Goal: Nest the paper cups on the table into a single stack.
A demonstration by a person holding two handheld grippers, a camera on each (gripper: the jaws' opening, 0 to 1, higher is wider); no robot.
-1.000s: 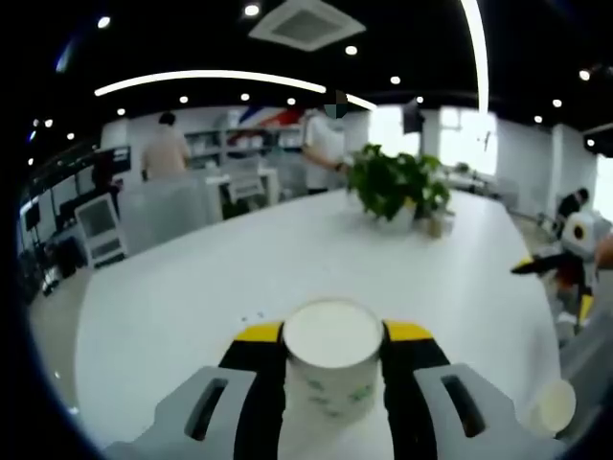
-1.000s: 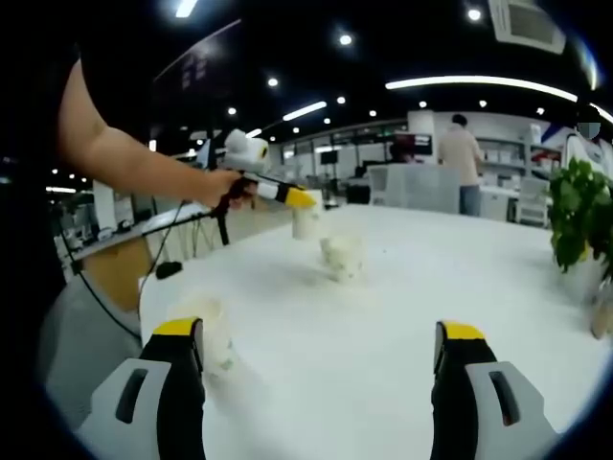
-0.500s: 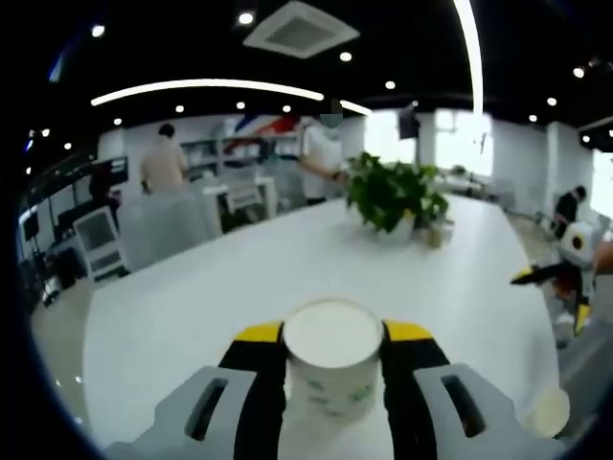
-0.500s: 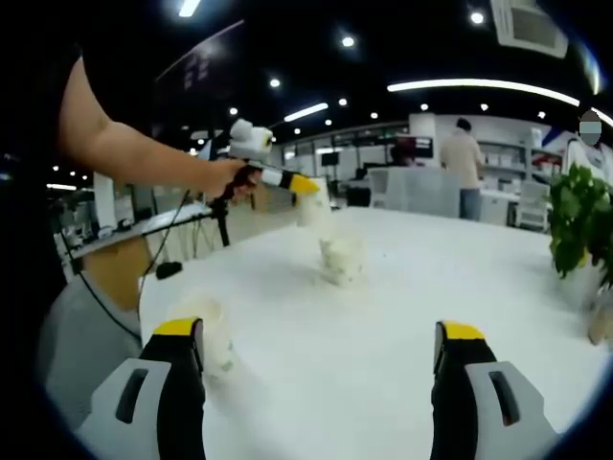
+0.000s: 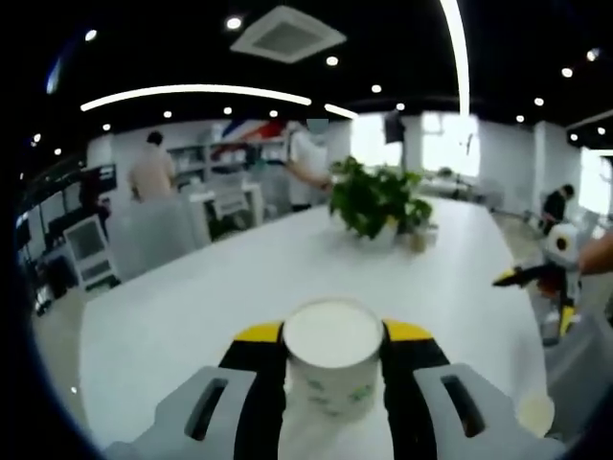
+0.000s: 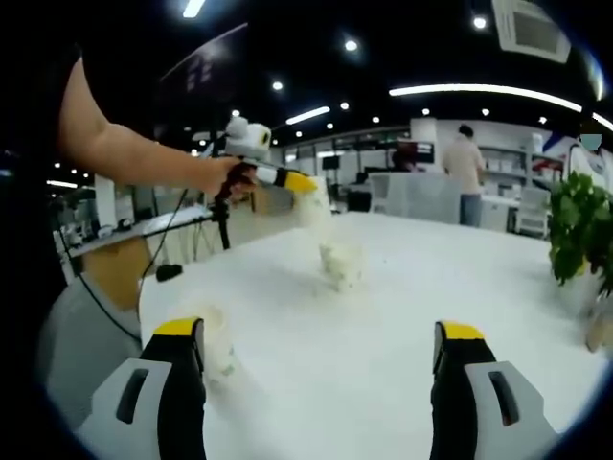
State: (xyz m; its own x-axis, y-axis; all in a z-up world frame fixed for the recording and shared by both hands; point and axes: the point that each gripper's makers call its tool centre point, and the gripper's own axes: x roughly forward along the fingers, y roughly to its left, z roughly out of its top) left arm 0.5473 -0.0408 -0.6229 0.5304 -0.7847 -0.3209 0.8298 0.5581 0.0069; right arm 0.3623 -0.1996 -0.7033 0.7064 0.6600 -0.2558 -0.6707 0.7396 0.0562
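My left tool point(image 5: 332, 356) grips a white paper cup point(image 5: 332, 369) above the glossy white worktop point(image 5: 239, 278); a leafy potted plant point(image 5: 375, 201) stands beyond. My right tool point(image 6: 321, 359) gapes open, a second paper cup point(image 6: 218, 345) beside its left jaw, a third point(image 6: 342, 265) mid-worktop.

A leafy potted plant point(image 5: 375, 199) stood at the far end of the white tabletop point(image 5: 239, 278). Beyond it, 2 people point(image 5: 151, 172) stood among office desks, near a white chair point(image 5: 86, 251). A square ceiling vent point(image 5: 286, 32) and long light strips point(image 5: 192, 92) hung overhead.
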